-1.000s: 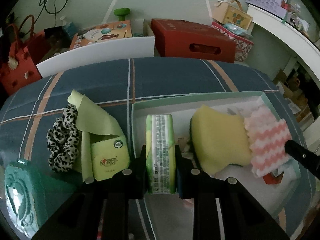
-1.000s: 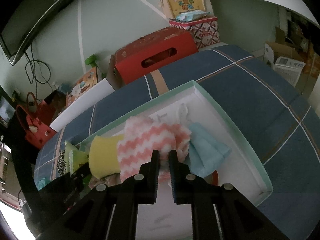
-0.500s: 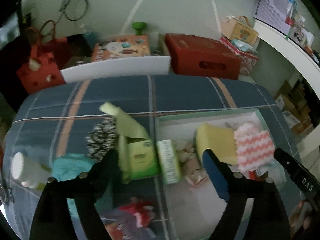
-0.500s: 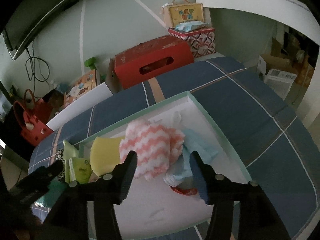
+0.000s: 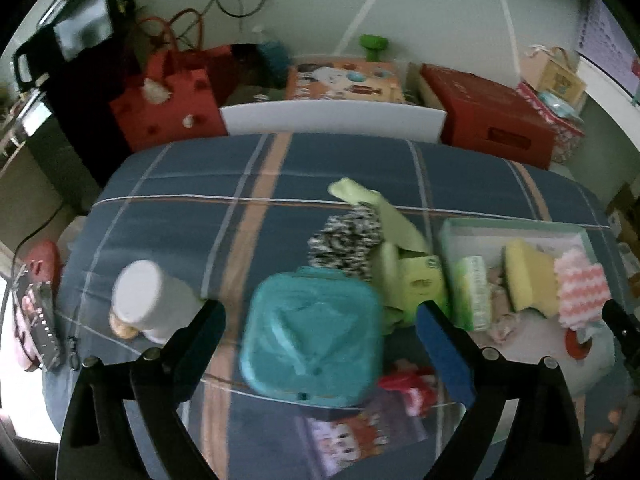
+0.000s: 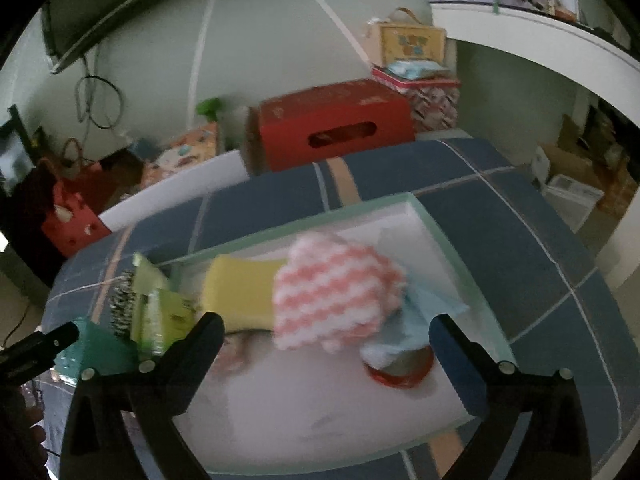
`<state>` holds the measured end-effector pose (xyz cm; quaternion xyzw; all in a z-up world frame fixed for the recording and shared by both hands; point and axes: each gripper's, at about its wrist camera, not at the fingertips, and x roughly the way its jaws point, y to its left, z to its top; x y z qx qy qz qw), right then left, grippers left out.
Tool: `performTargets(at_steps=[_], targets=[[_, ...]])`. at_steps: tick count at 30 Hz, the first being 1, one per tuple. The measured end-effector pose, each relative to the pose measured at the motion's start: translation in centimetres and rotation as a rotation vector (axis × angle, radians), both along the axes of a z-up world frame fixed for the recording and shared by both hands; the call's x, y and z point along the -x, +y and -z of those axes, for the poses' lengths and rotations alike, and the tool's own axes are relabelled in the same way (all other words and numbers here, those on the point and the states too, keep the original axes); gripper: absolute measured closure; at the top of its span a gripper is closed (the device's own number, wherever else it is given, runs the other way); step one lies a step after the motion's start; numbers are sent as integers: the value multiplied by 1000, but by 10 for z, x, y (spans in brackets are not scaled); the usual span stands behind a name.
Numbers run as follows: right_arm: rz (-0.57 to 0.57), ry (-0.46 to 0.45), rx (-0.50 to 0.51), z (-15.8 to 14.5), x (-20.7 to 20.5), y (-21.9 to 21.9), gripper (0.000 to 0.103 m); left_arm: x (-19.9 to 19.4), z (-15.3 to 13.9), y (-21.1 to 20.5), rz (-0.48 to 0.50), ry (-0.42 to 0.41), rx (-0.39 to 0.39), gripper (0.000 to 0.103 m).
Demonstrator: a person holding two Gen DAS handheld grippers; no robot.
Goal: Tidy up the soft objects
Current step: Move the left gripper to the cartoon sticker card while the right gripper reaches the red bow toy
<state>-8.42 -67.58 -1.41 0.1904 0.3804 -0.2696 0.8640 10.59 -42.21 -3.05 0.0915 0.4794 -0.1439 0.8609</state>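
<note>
Jaws on both grippers are opening, and nothing sits pressed between either pair. The left gripper (image 5: 320,316) hangs above a teal square container (image 5: 310,336) on the plaid cloth (image 5: 192,184), its fingers well clear on either side of it. A white cylinder (image 5: 140,296) stands to the left of the container. Beyond it lie a leopard-print scrunchie (image 5: 346,240), a pale green cloth (image 5: 384,212) and a green tissue pack (image 5: 424,284), all just outside the white tray (image 5: 516,226). A second green pack (image 5: 474,292) stands on edge just inside the tray's left wall.

The right gripper (image 6: 326,332) hovers over the tray (image 6: 420,216), fingers spread to either side of a pink-and-white zigzag cloth (image 6: 336,296) without touching it. That cloth lies in the tray, against a yellow sponge (image 6: 240,292) on its left and over a light blue cloth (image 6: 428,308) on its right. A red round object (image 6: 400,372) shows beneath the blue cloth. The frames are blurred.
</note>
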Motion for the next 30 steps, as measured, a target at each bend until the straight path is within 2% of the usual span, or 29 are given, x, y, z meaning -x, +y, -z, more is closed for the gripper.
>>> performTargets(at_steps=[5,12,15,17,23,30], targets=[[-54,-41,-23,-4,-11,17,0,-1,-8,23,-36,-30,-8,7],[-166,-99,-73,-13,-24,46,0,-5,-17,57,-103,-41,27,7],[-240,-115,-125,-10,-33,63,0,-6,-16,71,-134,-41,40,7],[-283,-106,-147,-7,-38,74,0,-6,-13,76,-143,-30,48,7],[-406,-3,-124,17,-55,113,0,-2,1,86,-151,-5,81,7],[-476,73,-125,36,-63,132,3,7,20,79,-122,52,69,7]])
